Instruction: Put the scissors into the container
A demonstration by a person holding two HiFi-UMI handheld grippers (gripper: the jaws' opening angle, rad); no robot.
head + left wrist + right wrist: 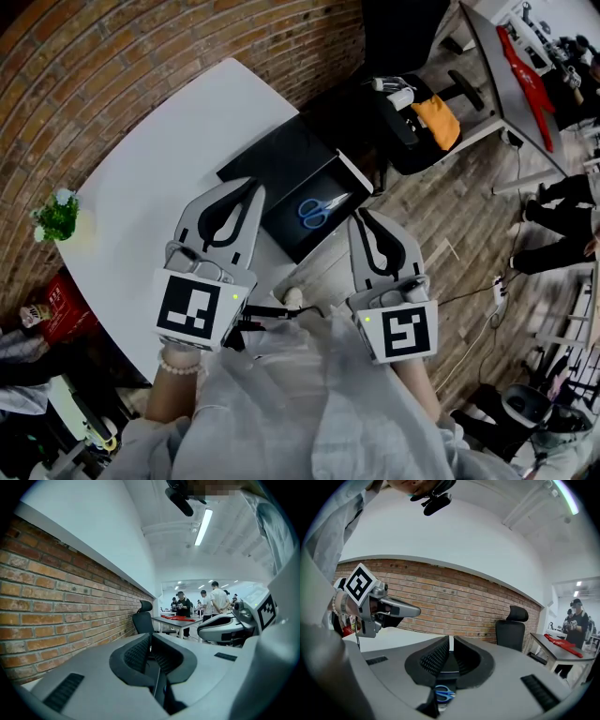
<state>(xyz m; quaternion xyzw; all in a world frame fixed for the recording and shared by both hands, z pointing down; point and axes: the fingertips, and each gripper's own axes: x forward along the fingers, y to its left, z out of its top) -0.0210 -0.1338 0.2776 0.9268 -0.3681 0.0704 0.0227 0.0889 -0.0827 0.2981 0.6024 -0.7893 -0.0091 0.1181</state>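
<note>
head view: the blue-handled steel scissors [314, 210] lie flat inside the open black box-shaped container [286, 228] on the round white table [159, 178]. the left grey two-jaw gripper [251, 187] hangs over the box's near-left edge and the right grey two-jaw gripper [362, 218] just beside its near-right corner. neither touches the scissors. judged from this, the placing looks done. what is left is to lift both grippers straight up and back, keeping the tips clear of the box walls and of the flap lying open behind.

left gripper view: the left gripper [151, 641] has its ribbed pads pressed together with nothing between them, and it points level along the brick wall.

right gripper view: the right gripper [451, 645] is all but closed, with only a thin slit between the pads, and it holds nothing. the scissors [444, 694] show below, through the notch, apart from the jaws.

count: one pair of scissors, one container, two grippers, one small green potted plant [58, 216].
</note>
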